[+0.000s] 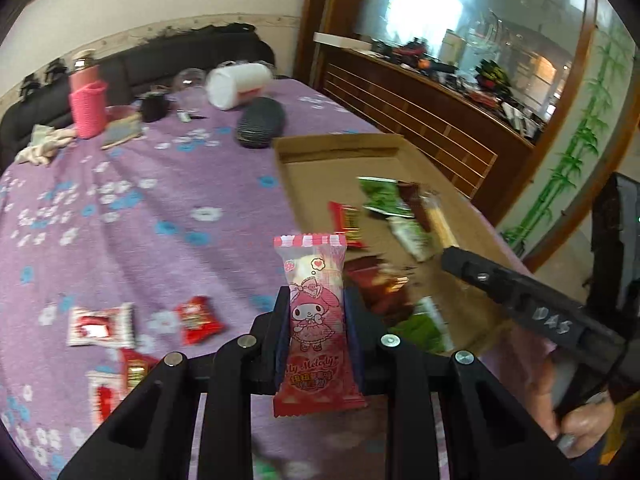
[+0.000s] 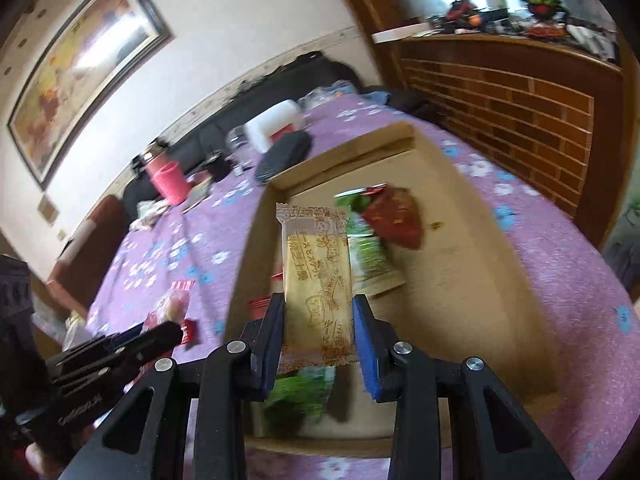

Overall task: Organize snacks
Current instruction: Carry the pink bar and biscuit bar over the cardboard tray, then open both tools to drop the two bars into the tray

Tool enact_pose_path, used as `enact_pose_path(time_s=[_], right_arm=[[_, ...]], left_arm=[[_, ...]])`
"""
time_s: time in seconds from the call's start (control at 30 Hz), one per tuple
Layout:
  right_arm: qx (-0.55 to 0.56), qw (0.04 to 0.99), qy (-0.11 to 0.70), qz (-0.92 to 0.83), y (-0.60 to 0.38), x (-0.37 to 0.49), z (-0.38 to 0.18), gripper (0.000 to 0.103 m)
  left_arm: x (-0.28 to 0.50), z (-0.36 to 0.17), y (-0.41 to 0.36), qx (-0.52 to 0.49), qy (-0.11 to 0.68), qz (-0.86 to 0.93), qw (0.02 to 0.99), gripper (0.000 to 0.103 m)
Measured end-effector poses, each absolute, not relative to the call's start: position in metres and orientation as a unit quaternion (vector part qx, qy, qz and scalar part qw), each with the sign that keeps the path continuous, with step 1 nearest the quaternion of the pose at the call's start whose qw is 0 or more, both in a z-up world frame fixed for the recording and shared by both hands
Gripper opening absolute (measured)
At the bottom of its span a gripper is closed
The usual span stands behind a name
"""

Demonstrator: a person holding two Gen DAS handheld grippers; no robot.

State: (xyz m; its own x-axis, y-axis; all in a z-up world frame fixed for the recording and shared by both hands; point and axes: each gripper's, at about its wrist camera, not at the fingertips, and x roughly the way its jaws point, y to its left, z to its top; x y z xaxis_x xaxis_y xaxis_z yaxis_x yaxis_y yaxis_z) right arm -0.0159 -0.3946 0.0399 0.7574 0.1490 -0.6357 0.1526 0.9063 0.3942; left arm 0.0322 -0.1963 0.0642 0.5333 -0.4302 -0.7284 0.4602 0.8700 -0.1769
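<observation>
My left gripper (image 1: 316, 304) is shut on a pink My Melody snack packet (image 1: 316, 320), held upright above the purple tablecloth near the left edge of the shallow cardboard box (image 1: 340, 142). My right gripper (image 2: 318, 312) is shut on a yellow biscuit packet (image 2: 316, 284), held over the cardboard box (image 2: 460, 280). In the box lie green packets (image 2: 370, 256), a dark red packet (image 2: 400, 220) and other snacks (image 1: 348, 220). Loose red and white snack packets (image 1: 100, 326) (image 1: 198, 318) lie on the cloth at the left. The right gripper's body (image 1: 520, 296) shows in the left wrist view.
The purple flowered tablecloth (image 1: 140, 208) covers the table. At the far end stand a pink knitted cup holder (image 1: 88, 108), a white tipped container (image 1: 238, 84), a dark oval case (image 1: 260, 122) and small items. A wooden cabinet (image 1: 420, 112) stands to the right.
</observation>
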Motion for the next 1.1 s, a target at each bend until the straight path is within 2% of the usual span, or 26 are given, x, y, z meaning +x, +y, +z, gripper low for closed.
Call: enact_pose_path(time_s=[0.33,0.73,0.8,0.87,1.1], right_arm=[[0.227,0.899,0.372,-0.042,-0.415,-0.011,0.017,0.036],[0.226,0.900,0.368,-0.056,-0.417,-0.010,0.016,0.038],[0.227,0.903,0.360,-0.058,-0.418,-0.012,0.018,0.038],[0.228,0.906,0.353,-0.059,-0.418,-0.013,0.020,0.038],[0.221,0.922,0.311,-0.056,-0.414,-0.021,0.032,0.038]], left_arm=[[0.024,0.044,-0.264,0.050,0.416,-0.300,0.857,0.023],[0.030,0.037,-0.261,0.037,0.413,-0.306,0.857,0.025],[0.030,0.038,-0.260,0.035,0.415,-0.306,0.856,0.027],[0.030,0.040,-0.258,0.031,0.413,-0.306,0.857,0.033],[0.023,0.050,-0.252,0.030,0.404,-0.303,0.862,0.035]])
